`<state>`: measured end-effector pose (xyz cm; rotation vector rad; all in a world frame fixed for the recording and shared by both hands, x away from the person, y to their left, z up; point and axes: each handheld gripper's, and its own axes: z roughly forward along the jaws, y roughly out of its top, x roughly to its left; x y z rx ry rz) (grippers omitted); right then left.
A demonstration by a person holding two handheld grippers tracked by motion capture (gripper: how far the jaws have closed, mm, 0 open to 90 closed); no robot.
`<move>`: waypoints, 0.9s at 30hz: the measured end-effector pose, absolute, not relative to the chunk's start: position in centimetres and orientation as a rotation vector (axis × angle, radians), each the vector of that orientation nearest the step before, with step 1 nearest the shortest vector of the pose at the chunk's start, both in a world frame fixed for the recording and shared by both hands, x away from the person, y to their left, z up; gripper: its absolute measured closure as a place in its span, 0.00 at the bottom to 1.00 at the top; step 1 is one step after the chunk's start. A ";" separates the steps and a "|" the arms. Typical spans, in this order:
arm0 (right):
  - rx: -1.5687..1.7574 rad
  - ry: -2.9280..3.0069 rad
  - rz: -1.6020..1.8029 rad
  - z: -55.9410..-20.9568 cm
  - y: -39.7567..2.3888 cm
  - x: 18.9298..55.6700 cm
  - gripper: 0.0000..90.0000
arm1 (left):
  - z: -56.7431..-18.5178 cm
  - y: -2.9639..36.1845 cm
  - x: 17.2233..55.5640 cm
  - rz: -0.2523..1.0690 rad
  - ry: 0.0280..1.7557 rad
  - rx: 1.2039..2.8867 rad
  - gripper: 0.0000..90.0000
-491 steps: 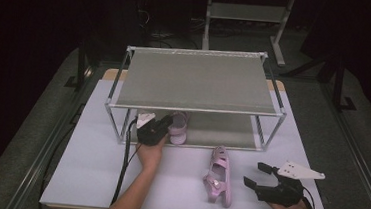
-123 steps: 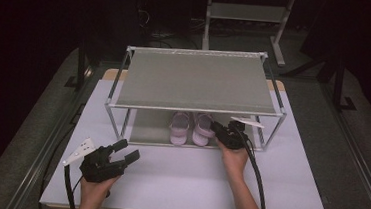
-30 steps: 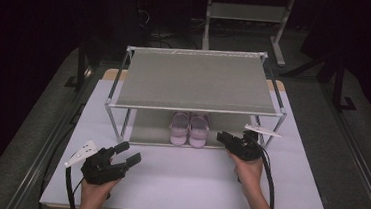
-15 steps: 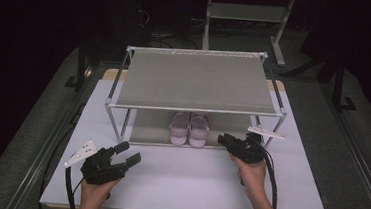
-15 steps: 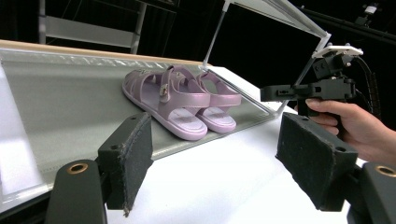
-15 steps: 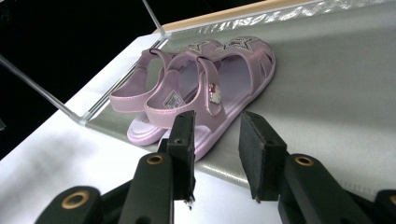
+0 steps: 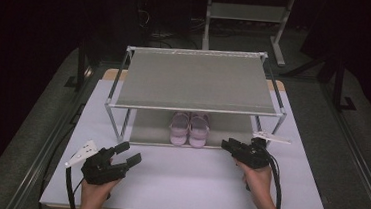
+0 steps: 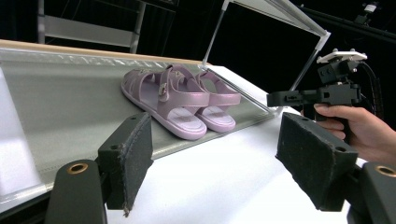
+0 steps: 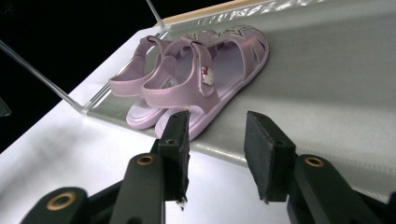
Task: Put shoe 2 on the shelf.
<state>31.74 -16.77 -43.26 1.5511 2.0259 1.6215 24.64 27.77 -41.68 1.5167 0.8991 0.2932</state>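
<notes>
A pair of lilac strap sandals (image 7: pixel 189 129) stands side by side on the lower shelf (image 7: pixel 147 126) of a metal rack, toes toward the back. My right gripper (image 7: pixel 227 144) hovers over the white table just in front of the shelf's right part. It is open and holds nothing. In the right gripper view its jaws (image 9: pixel 217 154) frame the heel of the nearer sandal (image 9: pixel 205 77) from a short distance. My left gripper (image 7: pixel 130 153) is open and unloaded near the table's front left. In the left gripper view, the sandals (image 8: pixel 180 100) lie beyond its jaws (image 8: pixel 217 163).
The rack's grey top shelf (image 7: pixel 198 80) overhangs the sandals, with thin metal posts at the corners. The white table (image 7: pixel 193 178) stretches between the two grippers. A hand holds the right gripper (image 8: pixel 322 93) in the left gripper view. Dark floor surrounds the table.
The right gripper has drawn back a little from the shelf, toward the front right. Earlier one sandal lay on the table; both now stand on the lower shelf. The left gripper stays put.
</notes>
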 end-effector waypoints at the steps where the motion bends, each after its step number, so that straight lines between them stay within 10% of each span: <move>1: 1.553 2.029 1.620 -43.3 -16.9 31.7 0.66 | -41.7 27.8 24.6 0.293 0.899 1.518 0.30; 27: 1.558 2.038 1.618 -43.8 -19.6 30.1 0.54 | -41.7 27.6 24.6 0.291 0.897 1.523 0.29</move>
